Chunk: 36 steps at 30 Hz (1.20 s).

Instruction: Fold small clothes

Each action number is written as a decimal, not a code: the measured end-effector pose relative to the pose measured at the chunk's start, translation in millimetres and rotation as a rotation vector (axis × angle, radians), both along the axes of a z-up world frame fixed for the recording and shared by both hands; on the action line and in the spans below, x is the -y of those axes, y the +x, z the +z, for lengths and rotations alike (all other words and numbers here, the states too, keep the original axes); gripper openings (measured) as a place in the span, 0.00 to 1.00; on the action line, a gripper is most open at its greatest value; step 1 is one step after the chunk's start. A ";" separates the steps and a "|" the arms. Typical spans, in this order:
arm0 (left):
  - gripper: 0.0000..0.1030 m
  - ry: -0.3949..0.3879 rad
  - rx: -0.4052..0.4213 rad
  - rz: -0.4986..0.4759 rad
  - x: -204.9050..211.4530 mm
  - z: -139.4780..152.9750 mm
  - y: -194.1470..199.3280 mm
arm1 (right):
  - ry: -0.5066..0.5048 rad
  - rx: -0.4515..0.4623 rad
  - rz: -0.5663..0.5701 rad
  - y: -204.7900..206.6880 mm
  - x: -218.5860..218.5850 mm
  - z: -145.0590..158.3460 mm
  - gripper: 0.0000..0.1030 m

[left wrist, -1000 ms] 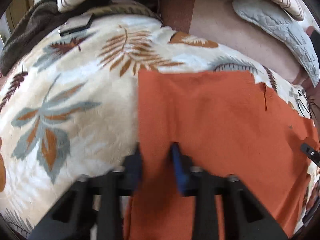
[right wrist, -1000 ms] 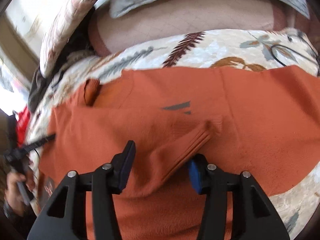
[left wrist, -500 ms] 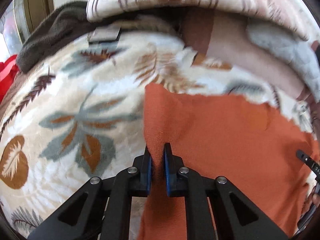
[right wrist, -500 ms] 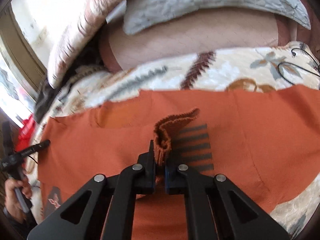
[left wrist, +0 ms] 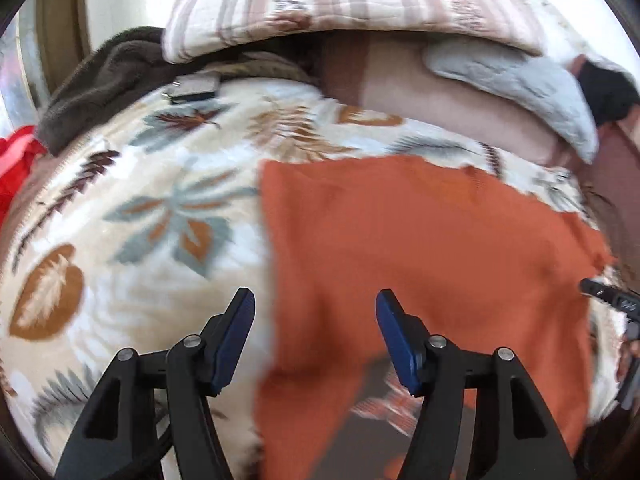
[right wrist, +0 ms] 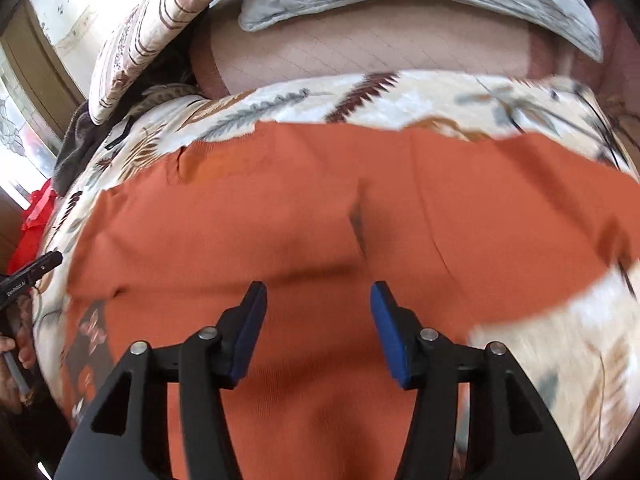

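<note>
An orange knit garment (left wrist: 420,248) lies spread on a leaf-patterned blanket (left wrist: 132,216). In the left wrist view my left gripper (left wrist: 316,320) is open and empty, its jaws straddling the garment's left edge. In the right wrist view the garment (right wrist: 280,220) fills the middle, with a crease running down its centre. My right gripper (right wrist: 318,312) is open and empty just above the cloth. Each gripper's tip shows at the edge of the other's view: the right one (left wrist: 600,292) and the left one (right wrist: 32,272).
Striped and grey quilted pillows (left wrist: 360,4) lie at the back of the bed. A dark brown cloth (left wrist: 100,80) and a small dark device (left wrist: 196,88) sit at the far left. A red cloth (right wrist: 36,220) is off the left side. A black cable (right wrist: 600,120) lies far right.
Both grippers were shut on the orange garment half a second ago, the right one on a bunched cuff. Both have opened and let go; the cloth now lies flat.
</note>
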<state>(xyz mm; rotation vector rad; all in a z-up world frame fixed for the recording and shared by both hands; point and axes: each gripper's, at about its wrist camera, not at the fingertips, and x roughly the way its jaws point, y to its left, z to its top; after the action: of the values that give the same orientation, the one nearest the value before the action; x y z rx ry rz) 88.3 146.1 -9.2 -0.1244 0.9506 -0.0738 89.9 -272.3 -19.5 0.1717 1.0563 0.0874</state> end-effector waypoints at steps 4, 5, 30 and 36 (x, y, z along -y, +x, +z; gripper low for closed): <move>0.62 -0.021 -0.020 -0.106 47.2 -3.8 -20.7 | 0.002 -0.075 -0.025 -47.6 17.9 -5.9 0.54; 0.62 -0.017 -0.029 -0.134 60.6 -6.9 -25.2 | -0.001 -0.091 -0.029 -54.2 19.9 -8.1 0.54; 0.03 0.047 -0.182 -0.660 238.0 -52.0 -126.1 | -0.005 -0.152 -0.093 -116.5 73.3 -23.5 0.10; 0.37 -0.009 -0.069 -0.617 262.1 -16.7 -93.3 | 0.029 -0.069 -0.064 -103.3 68.5 -1.4 0.45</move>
<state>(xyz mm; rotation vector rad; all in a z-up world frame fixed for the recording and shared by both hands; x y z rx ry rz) -5.0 -116.0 -25.9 0.1632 1.0306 -0.6454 -13.3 -340.8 -20.9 0.2358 1.1182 0.0388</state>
